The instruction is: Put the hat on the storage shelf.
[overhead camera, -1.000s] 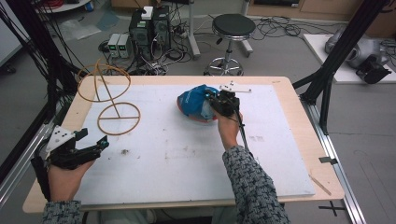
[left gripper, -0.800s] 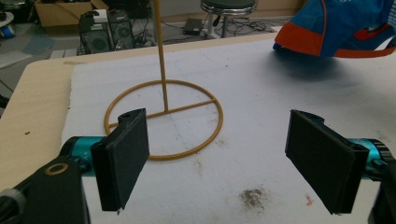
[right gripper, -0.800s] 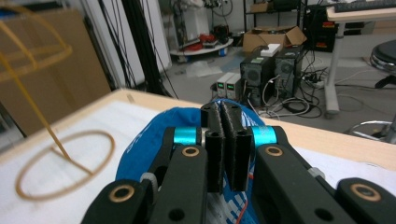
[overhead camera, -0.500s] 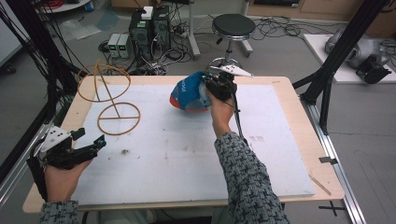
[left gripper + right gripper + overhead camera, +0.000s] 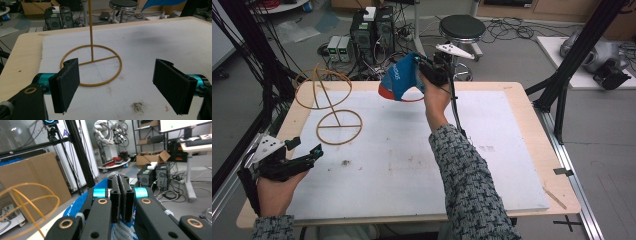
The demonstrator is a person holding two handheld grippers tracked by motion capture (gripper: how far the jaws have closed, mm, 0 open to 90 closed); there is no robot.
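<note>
A blue cap with a red edge (image 5: 399,81) hangs in the air above the back of the table, with my right gripper (image 5: 424,70) shut on its cloth. In the right gripper view the jaws are pressed together (image 5: 121,197) over blue fabric (image 5: 75,206), and the yellow wire stand (image 5: 23,198) is at the left. That stand (image 5: 323,90) rises from a ring base (image 5: 339,127) at the table's back left, left of the cap. My left gripper (image 5: 309,154) rests at the front left, open and holding nothing. Its view looks between its wide-apart pads (image 5: 66,85) at the ring base (image 5: 91,65).
A white mat (image 5: 502,145) covers most of the wooden table (image 5: 532,92). Small dirt marks (image 5: 137,106) lie on the mat near the left gripper. Black frame posts (image 5: 562,75) stand at both table sides. A stool (image 5: 462,25) and computers (image 5: 372,25) sit behind.
My right gripper has lifted the blue cap off the mat and carried it up and toward the back left, nearer the stand. The left gripper has stayed in place.
</note>
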